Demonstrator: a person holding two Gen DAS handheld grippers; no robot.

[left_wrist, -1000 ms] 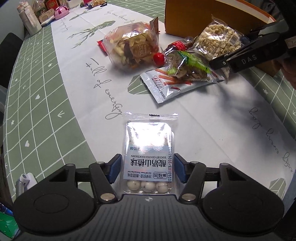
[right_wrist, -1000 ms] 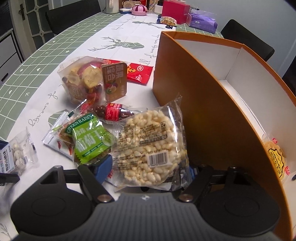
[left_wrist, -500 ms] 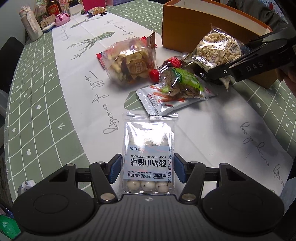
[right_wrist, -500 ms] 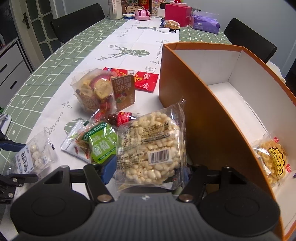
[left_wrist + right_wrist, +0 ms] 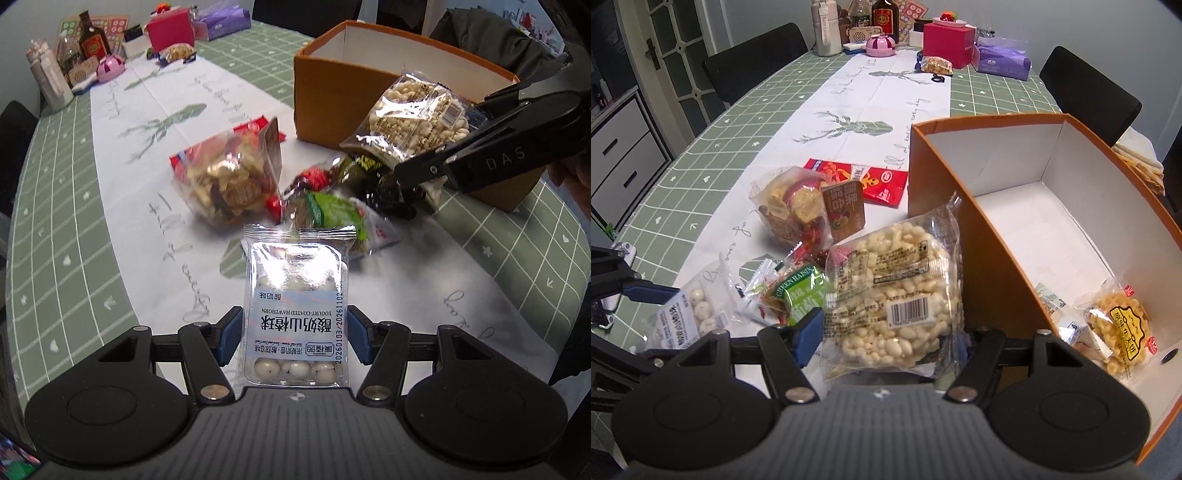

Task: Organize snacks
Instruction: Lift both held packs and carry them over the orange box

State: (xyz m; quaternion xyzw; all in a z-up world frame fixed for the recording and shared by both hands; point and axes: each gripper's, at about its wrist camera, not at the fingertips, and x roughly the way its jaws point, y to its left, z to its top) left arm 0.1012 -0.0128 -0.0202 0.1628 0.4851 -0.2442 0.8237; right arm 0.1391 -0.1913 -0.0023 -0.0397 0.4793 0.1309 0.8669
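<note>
My left gripper (image 5: 295, 338) is shut on a clear pack of yogurt-coated hawthorn balls (image 5: 297, 306) and holds it above the white table runner; the pack also shows in the right wrist view (image 5: 690, 317). My right gripper (image 5: 892, 334) is shut on a puffed rice cake pack (image 5: 897, 299), lifted beside the near wall of the orange box (image 5: 964, 221). In the left wrist view that pack (image 5: 417, 114) hangs in front of the box (image 5: 332, 107). Inside the box lies a yellow snack pack (image 5: 1119, 328).
On the runner lie a mixed dried fruit bag (image 5: 801, 206), a green raisin pack (image 5: 801, 295), a red packet (image 5: 871, 179) and a small white-red packet (image 5: 757, 302). Bottles, a pink box and tissues stand at the far table end (image 5: 945, 40). Black chairs surround the table.
Both grippers have risen with their packs. The rice cake pack has come up near the box's rim, and more of the box's inside shows.
</note>
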